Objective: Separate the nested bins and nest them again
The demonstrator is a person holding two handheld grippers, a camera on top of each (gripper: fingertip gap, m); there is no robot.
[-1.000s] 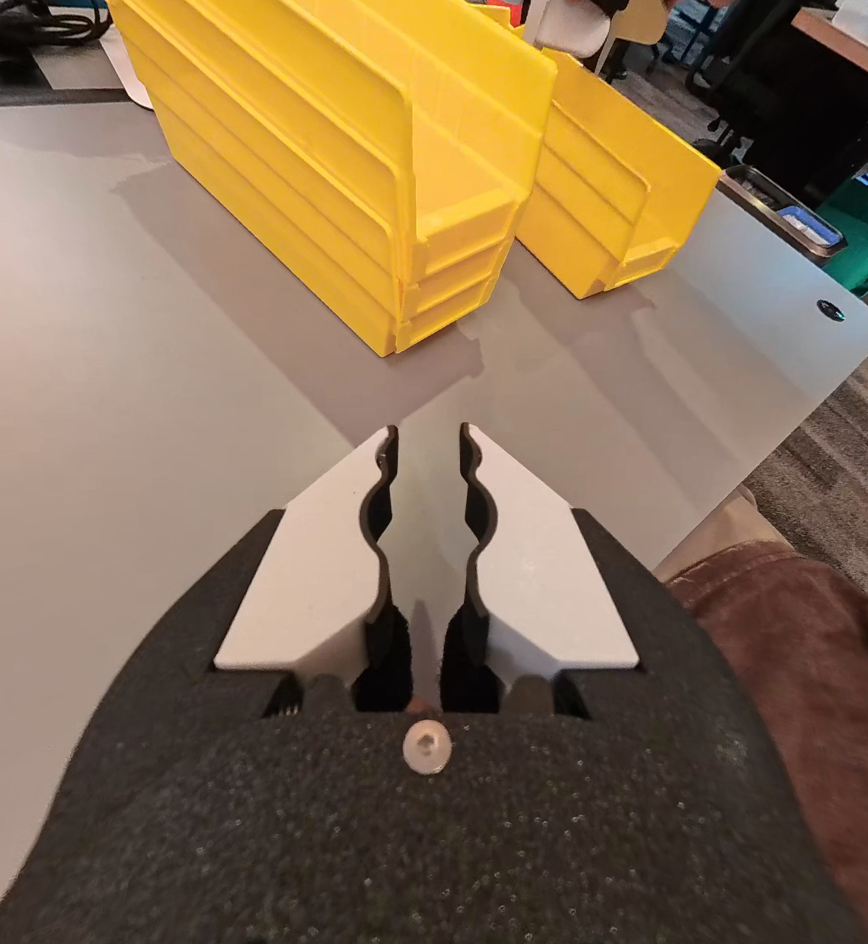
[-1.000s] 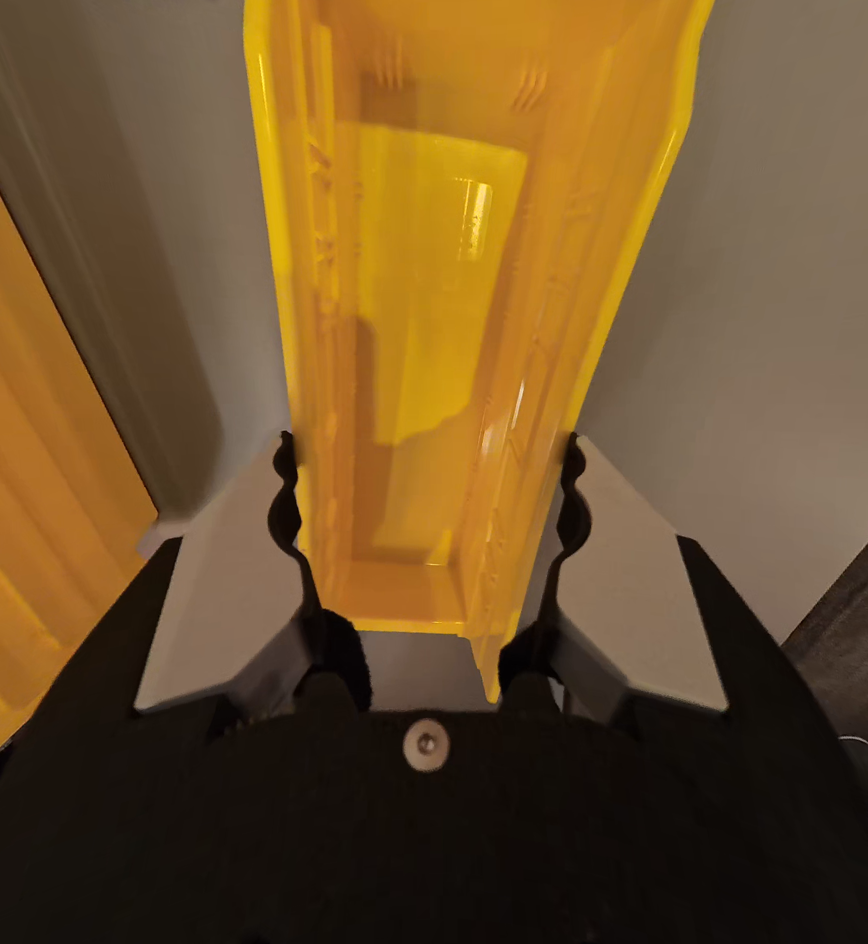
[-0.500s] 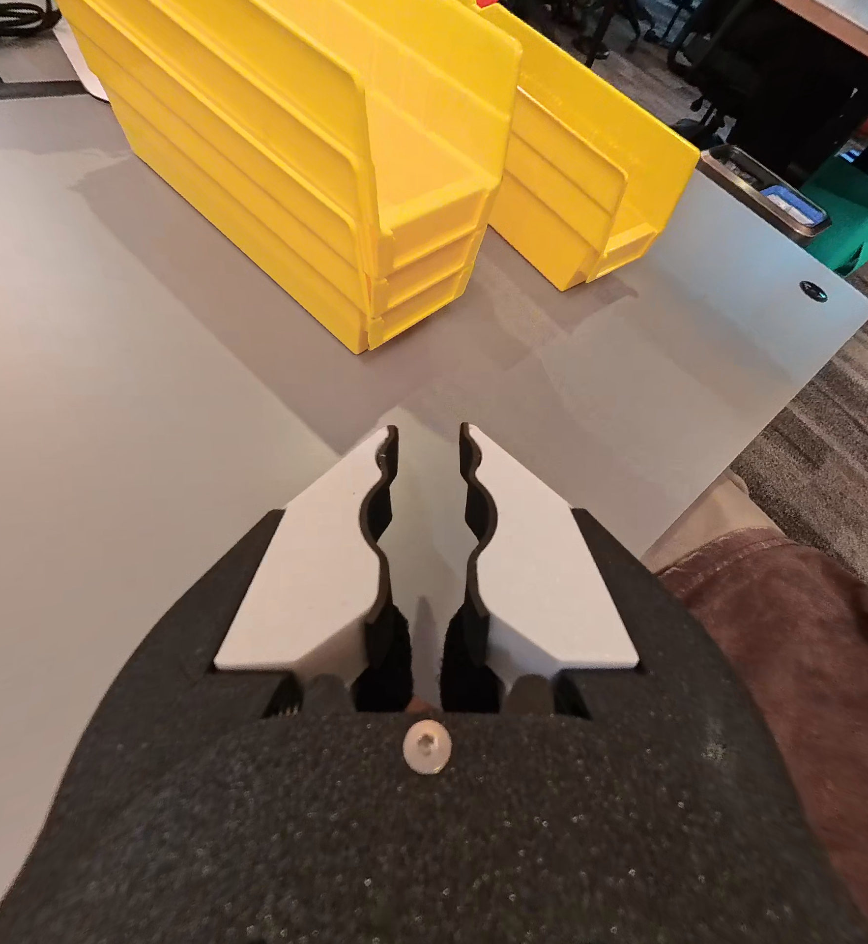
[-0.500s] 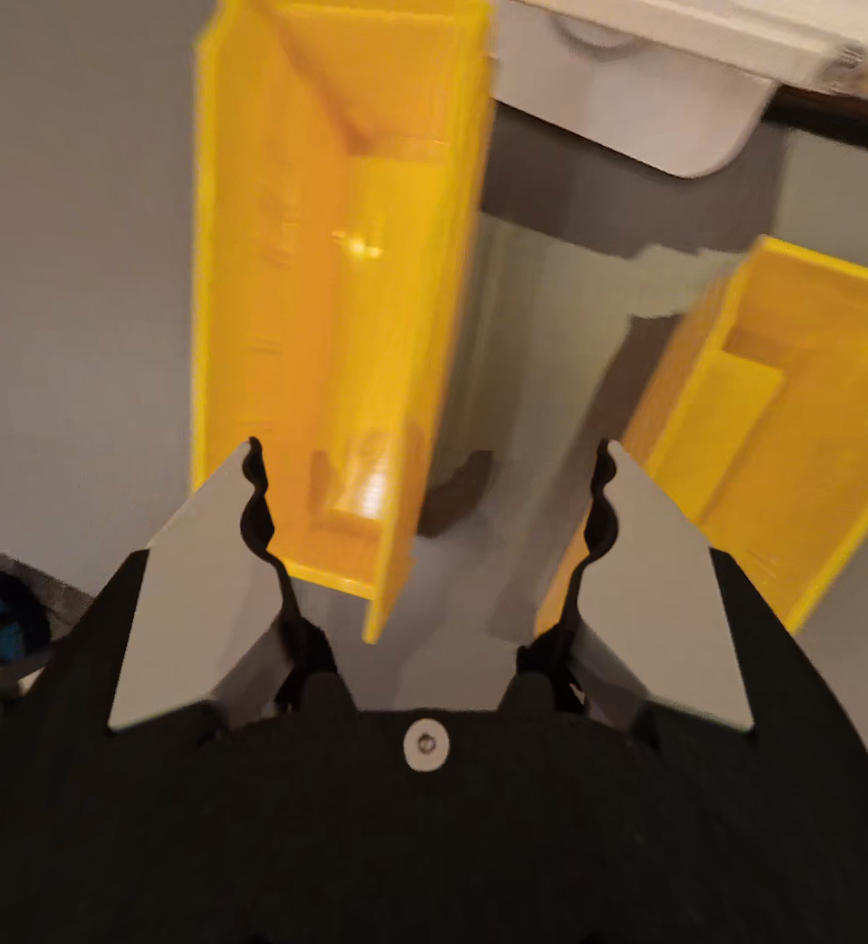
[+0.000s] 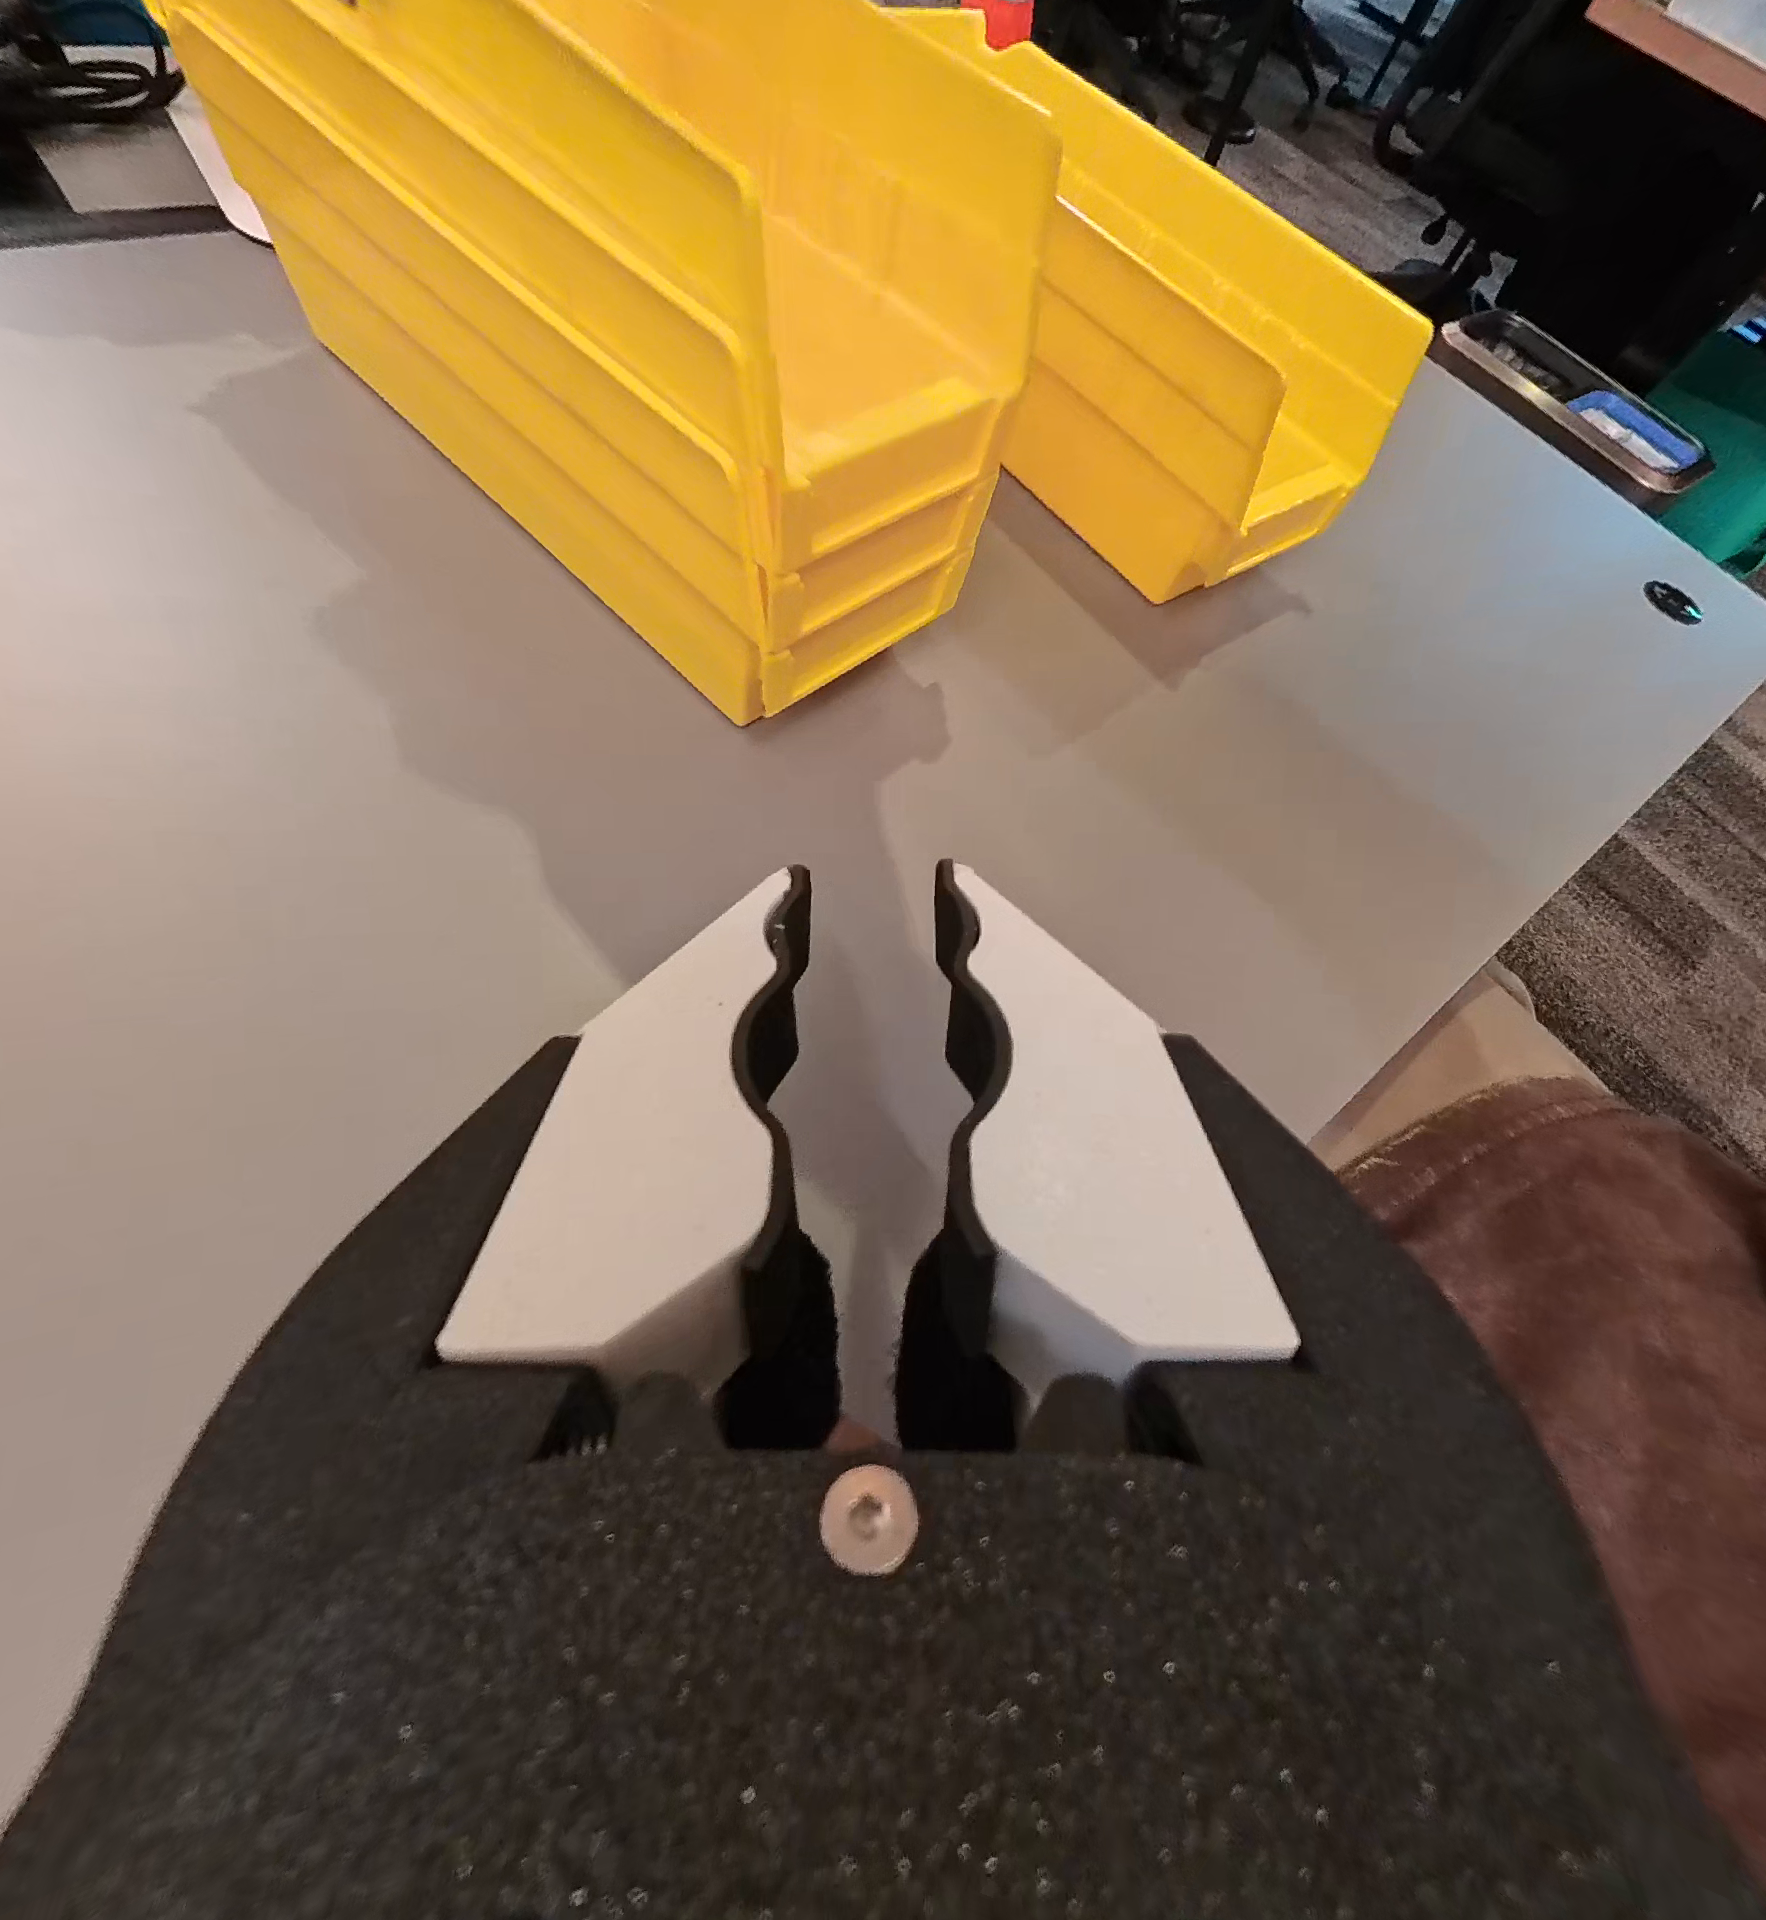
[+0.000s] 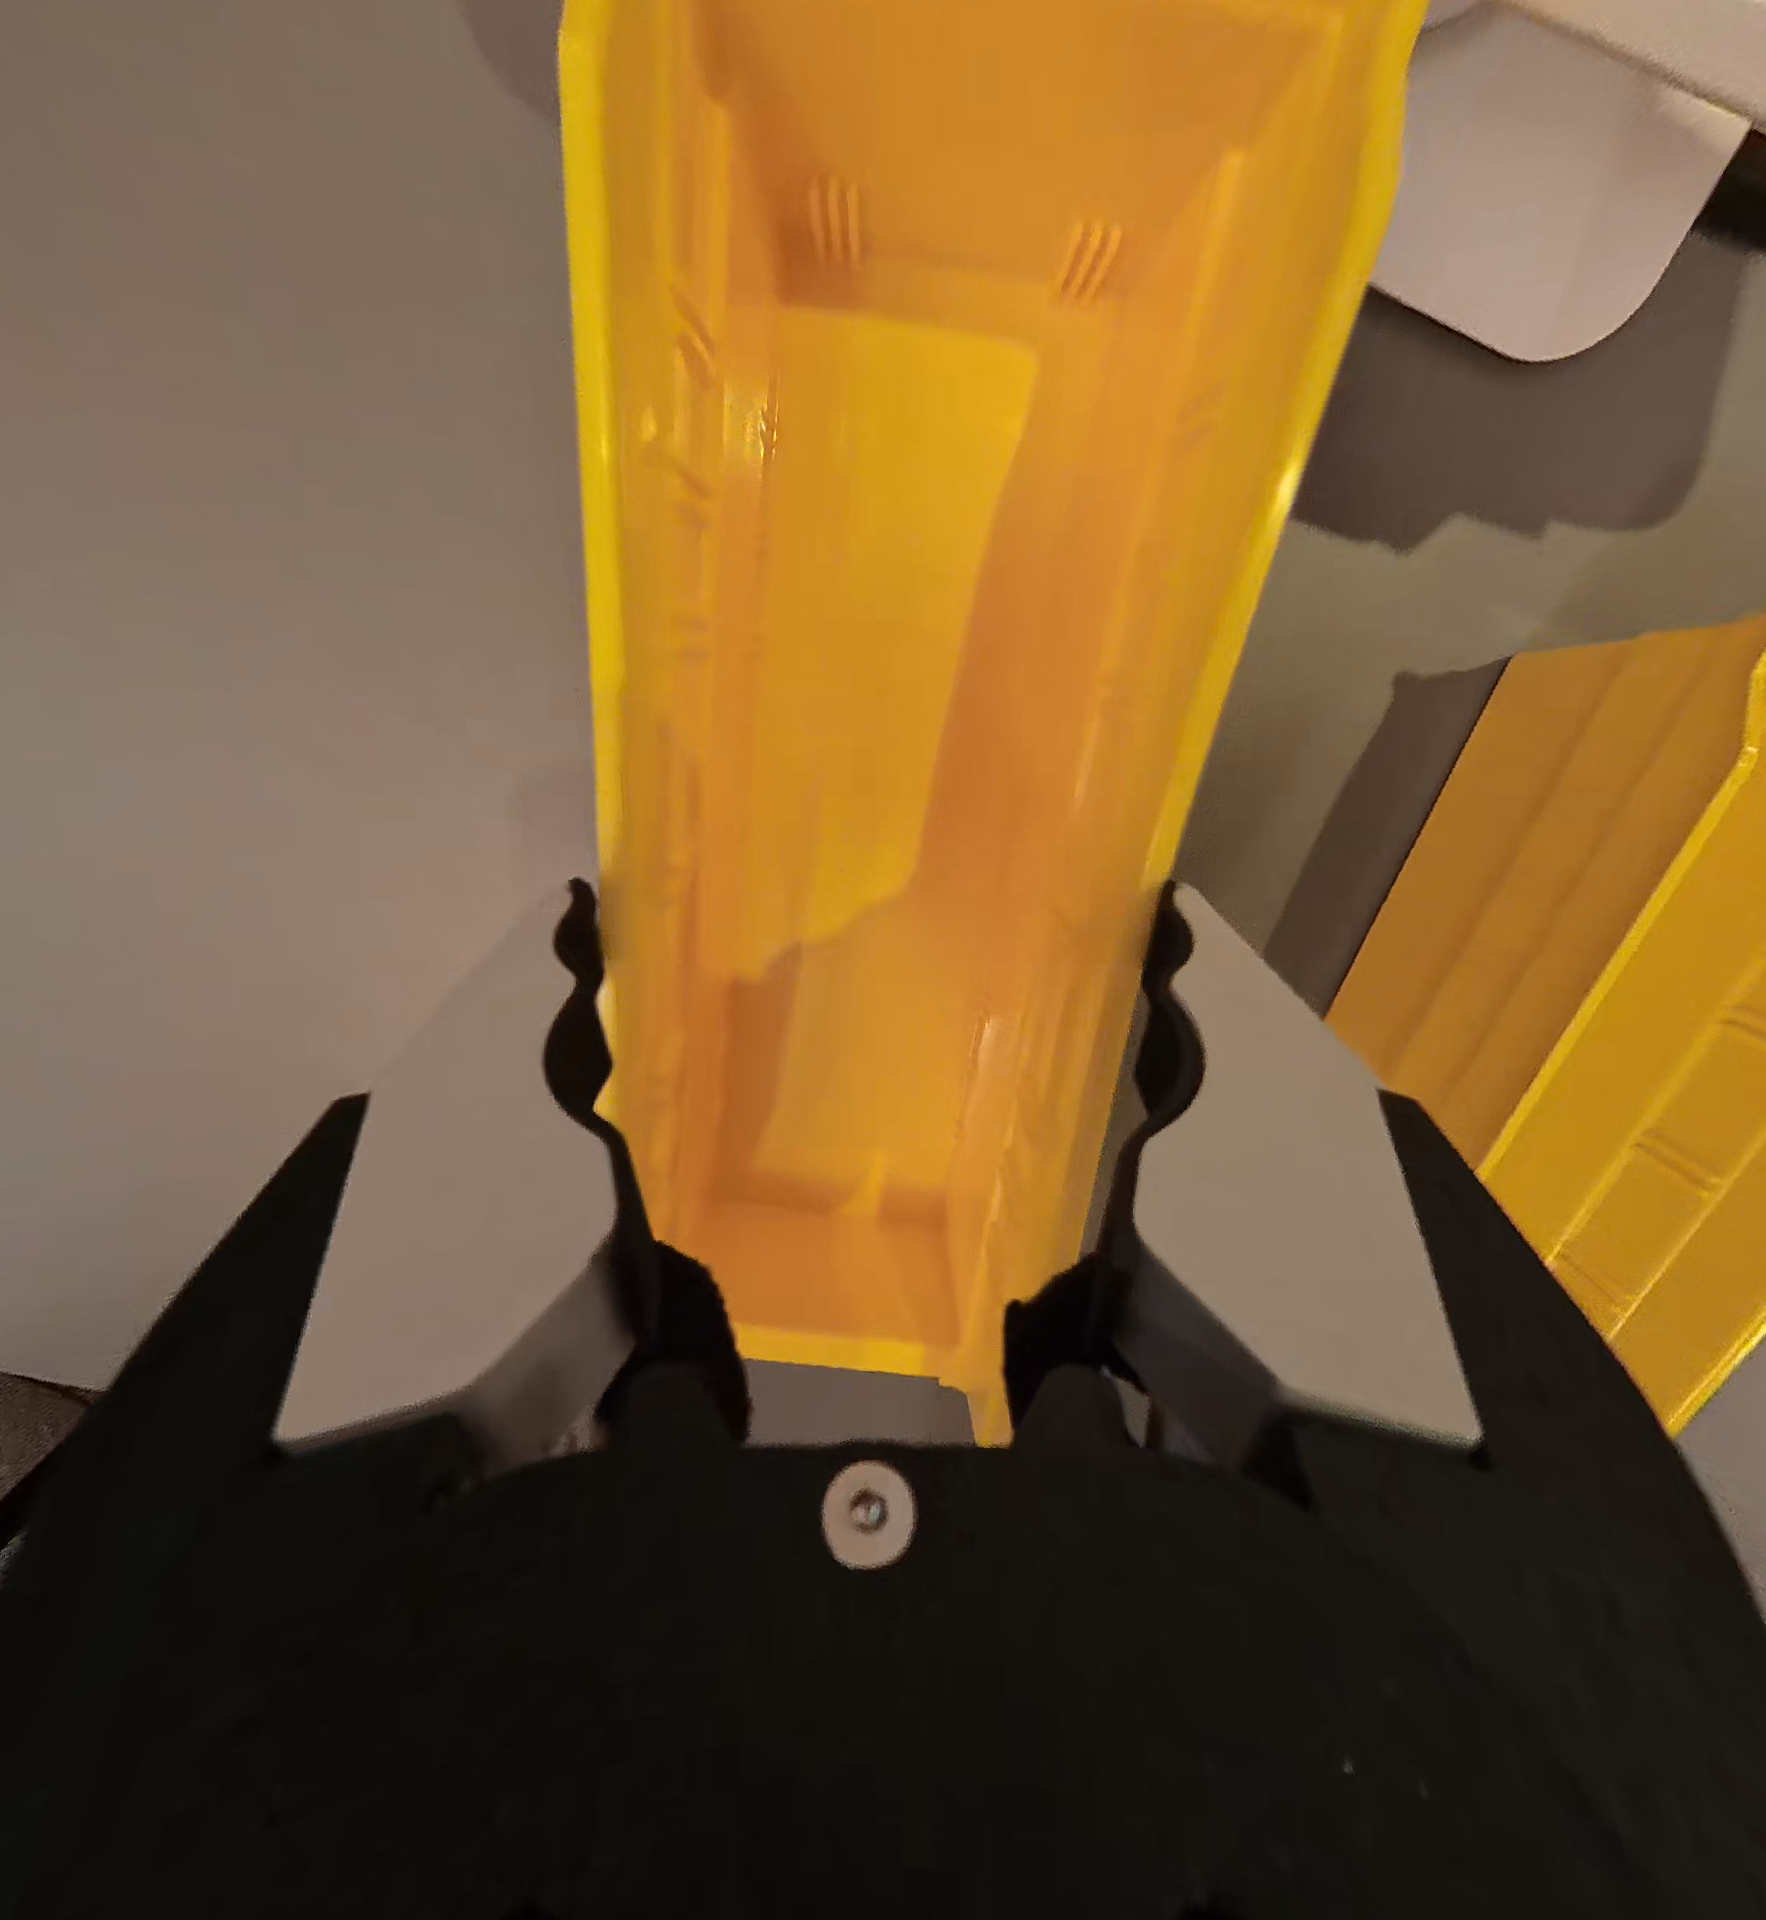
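1. Left wrist view, surface and room: a pale grey table (image 5: 183, 727) with a rounded corner and a dark grommet (image 5: 1672, 602) near its right edge. Past that edge lie patterned carpet (image 5: 1668, 935), a dark tray (image 5: 1575, 400), a green container (image 5: 1762, 457) and chair legs. Black cables (image 5: 17, 62) lie at the far left.
2. On the table stands a stack of nested yellow bins (image 5: 588, 343), three fronts showing one above another, and just beside it on the right a single yellow bin (image 5: 1201, 343), apart from the stack.
3. The left gripper (image 5: 873, 883) hovers over bare table, well short of the bins, its jaws nearly together with a narrow gap and nothing between them. A brown sleeve (image 5: 1637, 1403) shows at lower right.
4. Compared with half a second ago, this view has barely changed; the bins sit slightly nearer.
5. Right wrist view: the right gripper (image 6: 874, 904) straddles the near end of a single bin (image 6: 920, 623), a finger against each side wall. The picture is blurred, so I cannot tell whether it is clenched. The stack (image 6: 1637, 1039) shows at right, a white object (image 6: 1606, 177) at top right.
6. Half a second ago the jaws stood wider, with the bin off to the left.
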